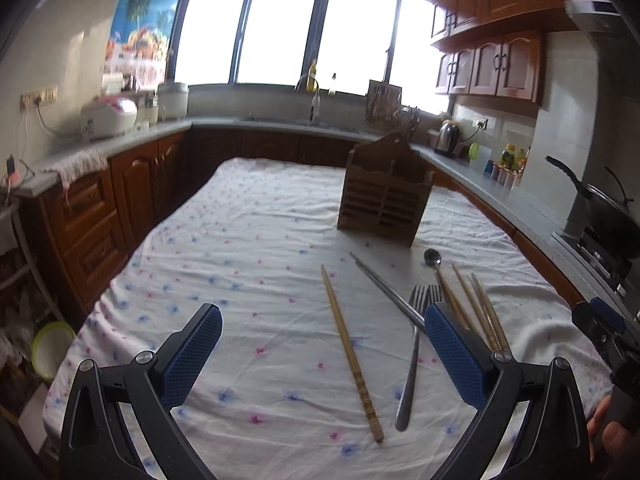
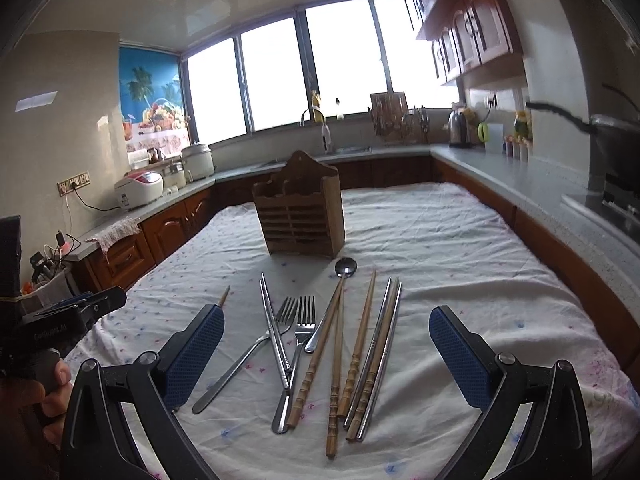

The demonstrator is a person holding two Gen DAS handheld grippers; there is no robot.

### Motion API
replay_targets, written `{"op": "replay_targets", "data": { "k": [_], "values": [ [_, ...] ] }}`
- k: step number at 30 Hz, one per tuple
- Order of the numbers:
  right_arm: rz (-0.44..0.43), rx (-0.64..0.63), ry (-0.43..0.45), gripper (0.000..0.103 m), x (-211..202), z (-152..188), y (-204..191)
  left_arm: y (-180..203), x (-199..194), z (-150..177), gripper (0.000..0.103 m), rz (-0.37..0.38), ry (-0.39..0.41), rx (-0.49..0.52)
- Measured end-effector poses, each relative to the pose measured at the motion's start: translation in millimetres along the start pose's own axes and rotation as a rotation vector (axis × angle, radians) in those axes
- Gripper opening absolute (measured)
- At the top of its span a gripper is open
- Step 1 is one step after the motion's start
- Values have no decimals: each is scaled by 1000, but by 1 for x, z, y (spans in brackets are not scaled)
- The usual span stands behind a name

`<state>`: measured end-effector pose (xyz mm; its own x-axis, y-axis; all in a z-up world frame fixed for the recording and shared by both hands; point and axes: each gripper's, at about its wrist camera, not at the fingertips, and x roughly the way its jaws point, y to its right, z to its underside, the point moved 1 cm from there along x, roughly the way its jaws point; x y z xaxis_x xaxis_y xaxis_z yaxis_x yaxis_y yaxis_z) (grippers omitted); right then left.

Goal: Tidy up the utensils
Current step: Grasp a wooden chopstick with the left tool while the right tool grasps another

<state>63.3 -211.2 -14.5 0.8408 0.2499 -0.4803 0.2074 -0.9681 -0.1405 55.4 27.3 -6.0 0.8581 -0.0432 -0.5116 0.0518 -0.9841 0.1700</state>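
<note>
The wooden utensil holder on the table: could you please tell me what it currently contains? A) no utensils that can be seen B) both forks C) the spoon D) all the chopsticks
A: the wooden utensil holder shows no utensils, while the two forks, the spoon and the chopsticks all lie on the tablecloth in front of it.

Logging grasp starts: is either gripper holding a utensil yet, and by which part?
Nothing is held. The left gripper and right gripper are open above the utensils on the tablecloth.
</note>
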Motion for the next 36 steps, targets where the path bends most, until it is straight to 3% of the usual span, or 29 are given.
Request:
{"op": "replay_targets", "data": {
  "k": [5, 7, 9, 12, 15, 21, 29, 36],
  "values": [
    [-11, 61, -85, 102, 28, -10, 20, 0, 27, -20, 101, -12, -80, 9],
    [-8, 83, -111, 96, 39, -13, 26, 2, 38, -27, 96, -8, -115, 19],
    [-7, 95, -147, 78, 53, -16, 31, 5, 53, -34, 92, -4, -147, 29],
    [-13, 117, -205, 59, 74, -20, 38, 8, 74, -44, 84, 11, -197, 28],
    [-28, 125, -252, 47, 94, -24, 40, 10, 95, -52, 74, 19, -248, 33],
    [-31, 113, -332, 32, 133, -30, 44, 13, 140, -62, 58, 37, -356, 22],
    [-3, 114, -461, 19, 192, -25, 52, 15, 198, -70, 40, 44, -468, 40],
    [34, 117, -525, 17, 223, -21, 64, 13, 232, -71, 32, 51, -524, 35]
  ]
}}
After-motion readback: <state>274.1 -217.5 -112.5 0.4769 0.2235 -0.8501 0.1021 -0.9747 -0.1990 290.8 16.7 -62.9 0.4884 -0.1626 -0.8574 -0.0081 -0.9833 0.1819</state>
